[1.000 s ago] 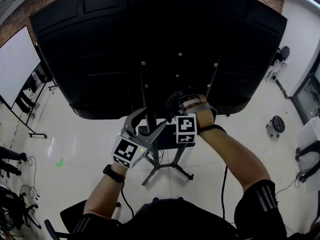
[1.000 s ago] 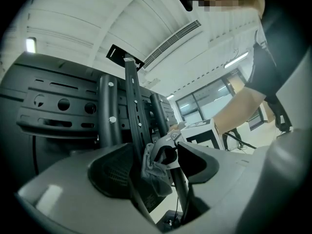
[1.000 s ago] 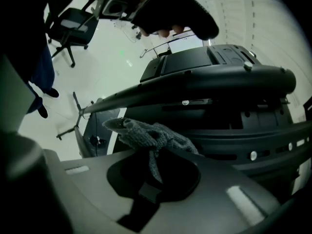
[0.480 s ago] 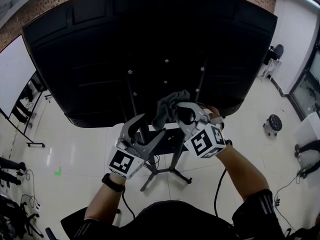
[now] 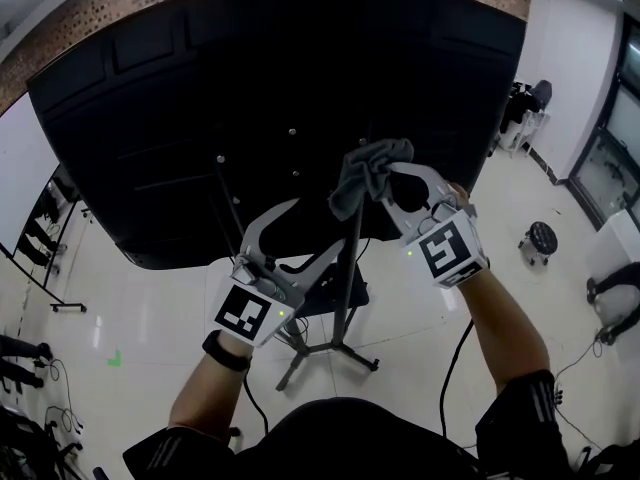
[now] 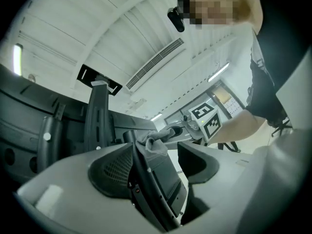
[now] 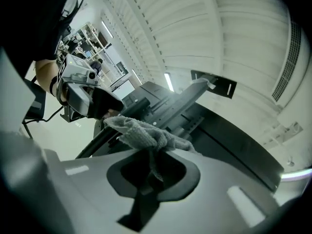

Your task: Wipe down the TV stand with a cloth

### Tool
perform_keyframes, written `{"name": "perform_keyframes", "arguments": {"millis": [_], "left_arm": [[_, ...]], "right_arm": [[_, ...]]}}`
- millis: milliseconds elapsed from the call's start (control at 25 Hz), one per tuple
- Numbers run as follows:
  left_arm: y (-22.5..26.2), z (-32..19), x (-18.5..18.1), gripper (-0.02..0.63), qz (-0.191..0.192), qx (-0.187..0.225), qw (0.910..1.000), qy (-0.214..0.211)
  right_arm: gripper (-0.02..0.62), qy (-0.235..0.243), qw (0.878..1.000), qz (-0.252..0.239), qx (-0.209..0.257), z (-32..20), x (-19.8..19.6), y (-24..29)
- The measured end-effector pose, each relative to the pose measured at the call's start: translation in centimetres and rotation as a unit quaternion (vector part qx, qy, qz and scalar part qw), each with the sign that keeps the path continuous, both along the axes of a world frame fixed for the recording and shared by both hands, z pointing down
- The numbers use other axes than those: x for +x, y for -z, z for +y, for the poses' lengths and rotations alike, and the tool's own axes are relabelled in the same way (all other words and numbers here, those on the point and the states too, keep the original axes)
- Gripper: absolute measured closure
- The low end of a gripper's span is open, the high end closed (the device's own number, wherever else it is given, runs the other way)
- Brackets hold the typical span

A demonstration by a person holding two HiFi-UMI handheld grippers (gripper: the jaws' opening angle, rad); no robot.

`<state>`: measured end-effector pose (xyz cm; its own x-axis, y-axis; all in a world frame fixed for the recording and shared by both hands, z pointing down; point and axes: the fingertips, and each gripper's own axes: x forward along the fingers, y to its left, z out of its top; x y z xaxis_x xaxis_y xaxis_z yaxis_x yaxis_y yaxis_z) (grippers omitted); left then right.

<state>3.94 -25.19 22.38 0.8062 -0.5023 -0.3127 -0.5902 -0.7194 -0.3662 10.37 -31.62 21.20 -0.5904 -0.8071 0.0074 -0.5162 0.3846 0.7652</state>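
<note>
The TV stand's black uprights [image 5: 352,268] run up the back of a large black TV [image 5: 200,108], above splayed feet [image 5: 325,350] on the floor. A crumpled grey cloth [image 5: 362,173] is held high against the back of the TV near the right-hand upright, with my right gripper [image 5: 388,182] shut on it. The right gripper view shows the cloth [image 7: 141,132] bunched between the jaws of the right gripper [image 7: 153,164], with the stand's bracket [image 7: 183,104] behind it. My left gripper [image 5: 318,226] is open, lower and to the left. A black upright [image 6: 146,179] passes between its jaws.
A small black shelf [image 5: 335,293] sits on the stand below the TV. Cables [image 5: 448,368] trail over the pale tiled floor. A whiteboard on a wheeled frame [image 5: 25,183] stands at left, a round stool [image 5: 540,238] at right.
My right gripper has lifted the cloth from just under the TV's lower edge up onto its back. The left gripper has risen a little beside the upright.
</note>
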Motion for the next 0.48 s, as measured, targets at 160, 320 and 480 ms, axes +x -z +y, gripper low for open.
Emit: {"name": "perform_keyframes", "arguments": {"millis": [160, 320, 480], "left_arm": [[1.0, -0.9, 2.3, 0.293, -0.005, 0.006, 1.0, -0.001], [1.5, -1.4, 4.1, 0.293, -0.004, 0.01, 0.9999, -0.001], [1.2, -2.3, 5.2, 0.293, -0.006, 0.004, 0.9999, 0.007]], "right_arm": [[0.561, -0.004, 1.0, -0.021, -0.004, -2.8, 2.7, 0.4], [0.561, -0.009, 0.999, -0.031, -0.028, -5.7, 3.9, 1.0], [0.561, -0.005, 0.999, -0.04, -0.037, -7.4, 4.1, 0.8]]}}
